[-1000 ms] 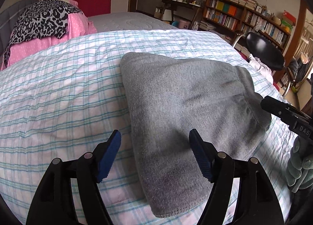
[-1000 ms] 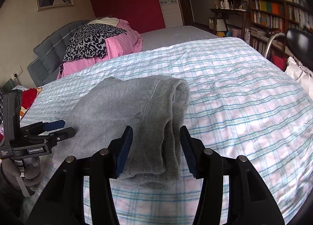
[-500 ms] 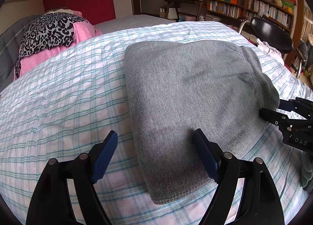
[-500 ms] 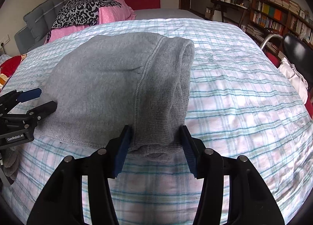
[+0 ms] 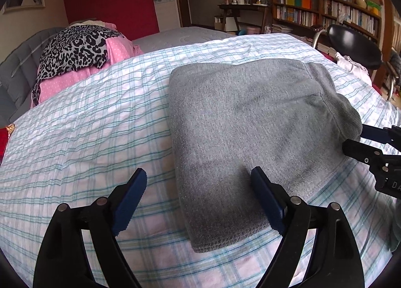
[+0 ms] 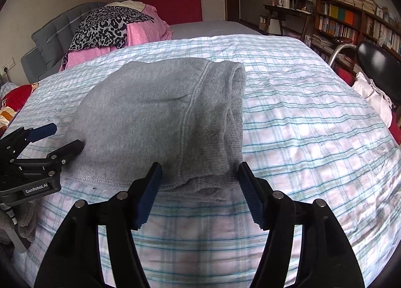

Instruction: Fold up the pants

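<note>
Right wrist: folded pants (image 6: 160, 117) end lies between spread fingers (image 6: 147, 187), unclamped

Checked bed (image 5: 87, 137), bookshelves (image 5: 325, 14), red wall panel (image 5: 110, 7)

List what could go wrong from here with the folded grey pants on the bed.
1. The thick rolled waistband end of the folded grey knit pants bulges, with a loose layer poking out below it; it may spring open.
2. The right tongs, jaws just opening, straddle that end without pressing it; pulling back low could drag it.
3. One finger of the left tongs, also just opening, seems to sit over the fabric; it could snag the near corner on the soft checked bedsheet.
</note>
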{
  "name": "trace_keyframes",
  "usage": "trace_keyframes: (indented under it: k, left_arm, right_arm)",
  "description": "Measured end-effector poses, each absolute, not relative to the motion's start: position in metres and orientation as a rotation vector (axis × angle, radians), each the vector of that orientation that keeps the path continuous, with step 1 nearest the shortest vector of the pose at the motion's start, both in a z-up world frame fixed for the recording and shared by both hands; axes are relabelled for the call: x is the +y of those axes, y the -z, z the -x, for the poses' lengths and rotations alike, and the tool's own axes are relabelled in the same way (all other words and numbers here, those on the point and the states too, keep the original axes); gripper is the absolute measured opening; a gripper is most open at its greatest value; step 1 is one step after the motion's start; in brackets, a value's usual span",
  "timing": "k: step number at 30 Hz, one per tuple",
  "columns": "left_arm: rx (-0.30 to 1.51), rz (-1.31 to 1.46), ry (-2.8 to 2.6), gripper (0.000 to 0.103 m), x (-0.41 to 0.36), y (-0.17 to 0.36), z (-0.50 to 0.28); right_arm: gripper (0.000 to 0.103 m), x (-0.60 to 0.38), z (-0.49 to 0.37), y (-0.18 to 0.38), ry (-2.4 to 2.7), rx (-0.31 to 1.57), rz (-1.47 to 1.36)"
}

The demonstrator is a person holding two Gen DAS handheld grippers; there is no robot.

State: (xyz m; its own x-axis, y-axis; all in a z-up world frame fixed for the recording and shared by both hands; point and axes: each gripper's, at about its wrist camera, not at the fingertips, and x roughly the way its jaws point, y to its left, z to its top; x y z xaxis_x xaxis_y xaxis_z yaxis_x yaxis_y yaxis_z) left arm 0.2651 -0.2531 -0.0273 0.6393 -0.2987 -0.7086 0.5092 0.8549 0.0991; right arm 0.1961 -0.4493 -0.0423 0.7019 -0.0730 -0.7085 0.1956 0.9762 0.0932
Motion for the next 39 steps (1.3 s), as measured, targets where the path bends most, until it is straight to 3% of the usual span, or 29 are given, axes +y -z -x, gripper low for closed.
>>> trace_keyframes:
  k: [5, 15, 39]
  left_arm:
    - [0.716, -0.336, 0.474, 0.086, -0.257, 0.020, -0.252]
    - [0.648, -0.350, 0.442, 0.086, -0.258, 0.004, -0.230]
    - [0.542, -0.278, 0.363, 0.086, -0.247, 0.003, -0.217]
  right_arm:
    - [0.071, -0.436, -0.180, 0.031, 0.142, 0.728, -0.177]
    - [0.093, -0.427, -0.152, 0.010, 0.210, 0.587, -0.195]
    - [0.100, -0.413, -0.140, 0.028, 0.290, 0.495, -0.163]
